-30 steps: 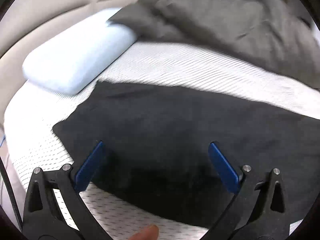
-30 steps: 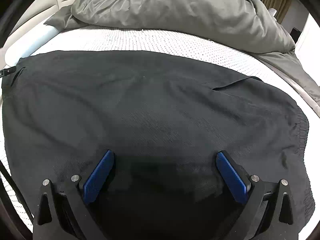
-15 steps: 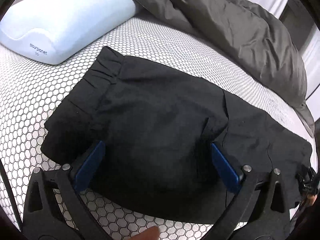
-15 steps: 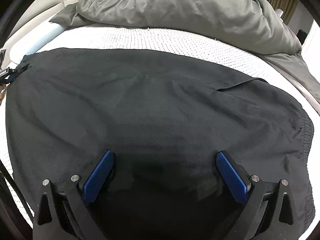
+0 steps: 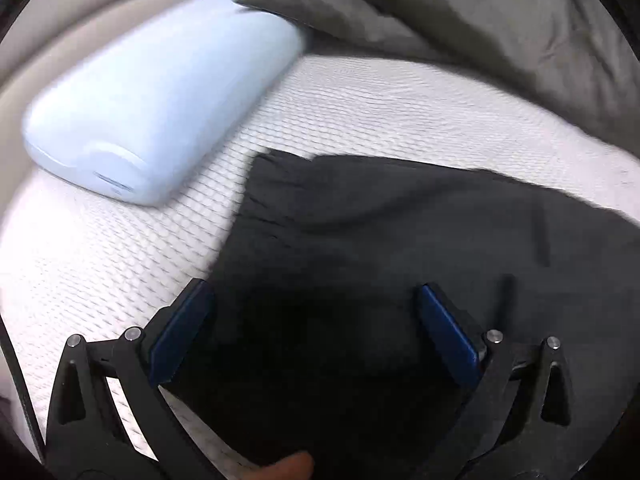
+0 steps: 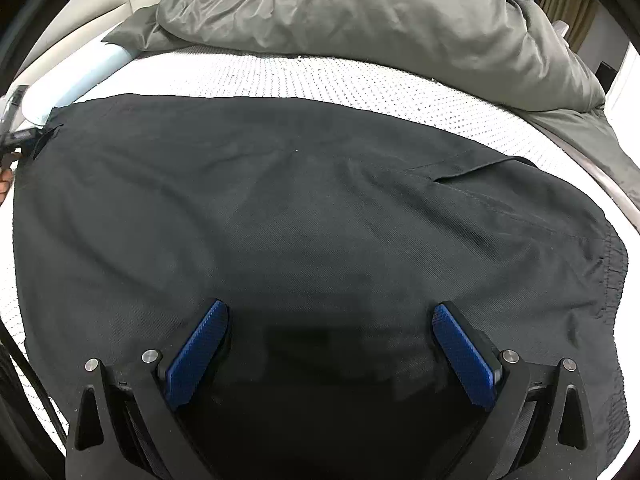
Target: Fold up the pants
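Note:
Black pants (image 6: pixel 304 208) lie flat and spread sideways across the white mesh mattress (image 6: pixel 360 80), with the elastic waistband (image 6: pixel 612 264) at the right and a pocket slit (image 6: pixel 460 174) near it. My right gripper (image 6: pixel 329 306) hovers open over the pants' near edge, nothing between its blue pads (image 6: pixel 464 356). In the blurred left wrist view, my left gripper (image 5: pixel 312 286) is open above the left end of the pants (image 5: pixel 400 248). That left gripper (image 6: pixel 14 132) also shows at the far left of the right wrist view, beside the pants' end.
A pale blue pillow (image 5: pixel 152 96) lies at the back left against a beige headboard (image 5: pixel 80 12). A crumpled grey duvet (image 6: pixel 380 20) covers the far side of the bed and runs down its right edge. Bare mattress (image 5: pixel 100 260) shows left of the pants.
The left wrist view has swung up and left, from looking down on the gathered pants end to a blurred view with more pillow. The right gripper has barely shifted. Both stay open.

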A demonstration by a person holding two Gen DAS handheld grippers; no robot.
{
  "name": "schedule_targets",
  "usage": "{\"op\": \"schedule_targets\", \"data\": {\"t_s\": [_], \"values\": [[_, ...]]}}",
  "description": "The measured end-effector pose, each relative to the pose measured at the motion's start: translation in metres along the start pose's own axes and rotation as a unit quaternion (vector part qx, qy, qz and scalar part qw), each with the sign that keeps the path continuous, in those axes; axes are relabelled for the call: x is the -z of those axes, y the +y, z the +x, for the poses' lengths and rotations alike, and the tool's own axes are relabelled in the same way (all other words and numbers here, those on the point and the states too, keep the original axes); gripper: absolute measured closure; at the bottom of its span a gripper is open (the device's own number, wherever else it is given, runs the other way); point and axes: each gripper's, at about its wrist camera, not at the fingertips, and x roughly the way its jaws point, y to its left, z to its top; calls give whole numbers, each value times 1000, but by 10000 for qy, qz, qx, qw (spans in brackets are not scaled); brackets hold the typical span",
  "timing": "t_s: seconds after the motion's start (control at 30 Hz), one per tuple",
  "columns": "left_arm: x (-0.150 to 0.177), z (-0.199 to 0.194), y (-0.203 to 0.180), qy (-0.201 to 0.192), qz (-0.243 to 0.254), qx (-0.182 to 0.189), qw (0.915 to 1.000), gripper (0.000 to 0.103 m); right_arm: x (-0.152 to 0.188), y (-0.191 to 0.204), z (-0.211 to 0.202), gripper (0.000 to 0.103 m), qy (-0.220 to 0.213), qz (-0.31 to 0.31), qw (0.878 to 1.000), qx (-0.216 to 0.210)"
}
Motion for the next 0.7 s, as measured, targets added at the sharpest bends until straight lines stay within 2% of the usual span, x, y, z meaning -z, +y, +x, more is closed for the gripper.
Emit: {"op": "schedule_targets", "data": {"t_s": [0.07,0.1,0.17,0.27,0.37,0.47,0.5,0.57,0.63,0.7], "values": [[-4,6,22,38,-513,-500,9974,0,-1,1,1,1,-2,2,10000,-12],[-5,8,29,43,-693,-608,9957,0,-1,1,1,1,-2,2,10000,-16],[-5,6,46,99,-1083,-454,9930,0,-1,2,1,1,3,-2,10000,-18],[0,-21,43,-131,-957,-571,9937,9,-2,3,1,1,11,4,10000,-8],[12,-68,29,-353,-901,-17,9953,9,-1,6,-1,1,-3,15,10000,16],[32,-123,-7,-629,-639,838,9924,5,0,6,-2,1,-23,1,10000,40],[40,-137,-29,-667,-412,1121,9906,1,0,7,-3,0,-27,-9,10000,50],[57,-155,-82,-716,33,1548,9853,1,-2,7,-7,0,-21,36,10000,84],[80,-162,-143,-564,559,1982,9769,1,-3,10,-21,0,-190,144,9997,61],[106,-159,-207,-301,1054,2322,9665,1,-2,18,-36,0,-417,106,9990,-138]]}}
